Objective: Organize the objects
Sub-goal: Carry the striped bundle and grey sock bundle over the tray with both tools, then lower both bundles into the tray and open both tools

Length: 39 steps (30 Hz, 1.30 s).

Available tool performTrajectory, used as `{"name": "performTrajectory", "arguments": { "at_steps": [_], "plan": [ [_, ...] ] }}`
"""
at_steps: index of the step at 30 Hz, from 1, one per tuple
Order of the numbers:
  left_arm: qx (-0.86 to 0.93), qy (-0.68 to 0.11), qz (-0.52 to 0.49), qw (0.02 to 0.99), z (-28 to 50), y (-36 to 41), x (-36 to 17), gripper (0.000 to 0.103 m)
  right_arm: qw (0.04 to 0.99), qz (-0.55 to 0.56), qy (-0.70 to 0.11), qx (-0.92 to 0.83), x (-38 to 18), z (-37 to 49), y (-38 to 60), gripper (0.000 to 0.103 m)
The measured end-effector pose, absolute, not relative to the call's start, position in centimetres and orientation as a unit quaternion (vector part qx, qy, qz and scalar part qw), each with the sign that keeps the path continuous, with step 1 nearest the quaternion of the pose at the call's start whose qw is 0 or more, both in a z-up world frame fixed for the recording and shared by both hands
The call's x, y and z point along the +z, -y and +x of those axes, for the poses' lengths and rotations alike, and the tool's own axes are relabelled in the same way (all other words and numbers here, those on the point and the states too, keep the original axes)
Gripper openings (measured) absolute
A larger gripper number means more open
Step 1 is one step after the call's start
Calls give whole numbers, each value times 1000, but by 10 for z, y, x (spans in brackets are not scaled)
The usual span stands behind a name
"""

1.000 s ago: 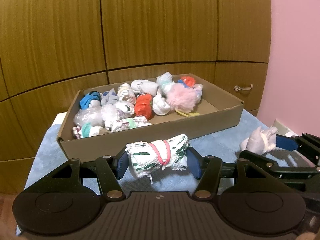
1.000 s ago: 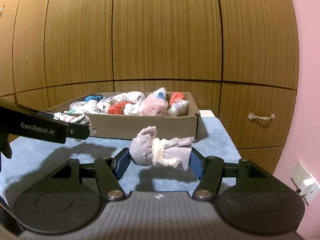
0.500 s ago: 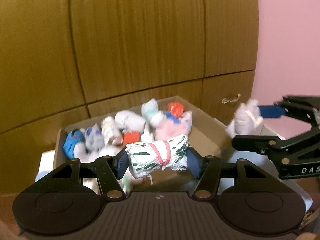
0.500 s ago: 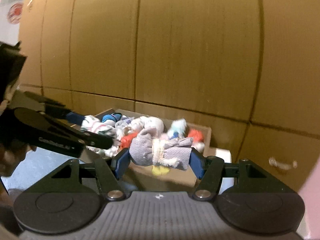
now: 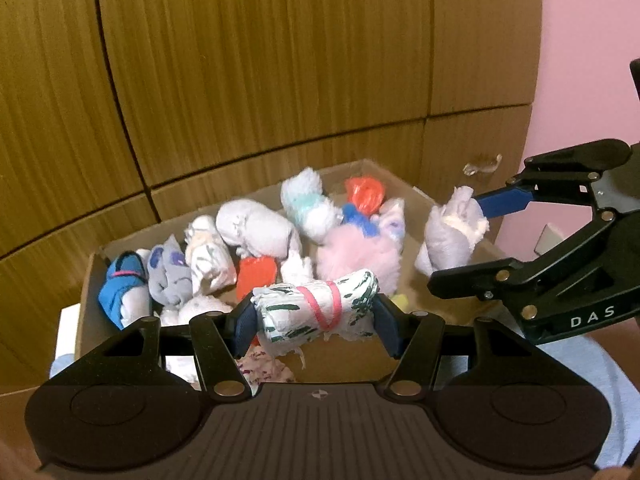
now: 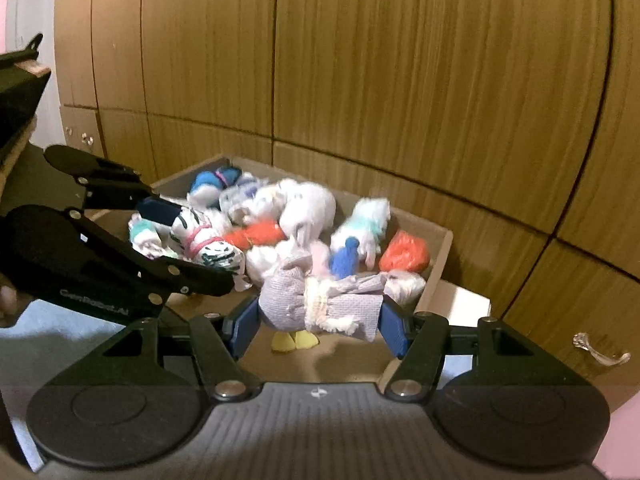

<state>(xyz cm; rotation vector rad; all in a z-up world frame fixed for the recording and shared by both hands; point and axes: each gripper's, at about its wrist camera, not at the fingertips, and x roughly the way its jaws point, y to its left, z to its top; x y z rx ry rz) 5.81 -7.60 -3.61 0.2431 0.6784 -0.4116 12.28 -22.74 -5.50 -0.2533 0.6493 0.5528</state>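
Both grippers, left (image 5: 316,314) and right (image 6: 320,314), clamped on sock rolls; box (image 5: 404,354) at 12 o'clock mostly filled; two drops left.

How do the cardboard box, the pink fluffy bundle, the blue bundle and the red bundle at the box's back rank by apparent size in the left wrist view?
1. Cardboard box
2. Pink fluffy bundle
3. Blue bundle
4. Red bundle, though it lies farther back, so unsure.

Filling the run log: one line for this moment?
left gripper: holds green-patterned sock roll | right gripper: holds grey sock roll | both over cardboard box
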Motion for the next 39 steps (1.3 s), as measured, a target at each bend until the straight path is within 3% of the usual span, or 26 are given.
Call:
{"name": "performTrajectory", "arguments": {
  "at_steps": [17, 21, 24, 35, 39],
  "plan": [
    [-206, -403, 101, 886, 89, 80, -61, 66, 873, -157, -377, 267, -78, 144, 215, 59],
    [-198, -420, 88, 881, 96, 78, -64, 66, 872, -158, -381, 265, -76, 144, 213, 64],
    [-189, -426, 83, 881, 97, 76, -65, 73, 876, -154, -375, 262, -73, 142, 215, 73],
    [-177, -404, 55, 896, 68, 64, -32, 89, 909, -103, -349, 204, -47, 99, 231, 84],
    [-162, -368, 47, 914, 35, 52, -10, 103, 927, -36, -339, 155, -46, 64, 235, 99]
  ]
}}
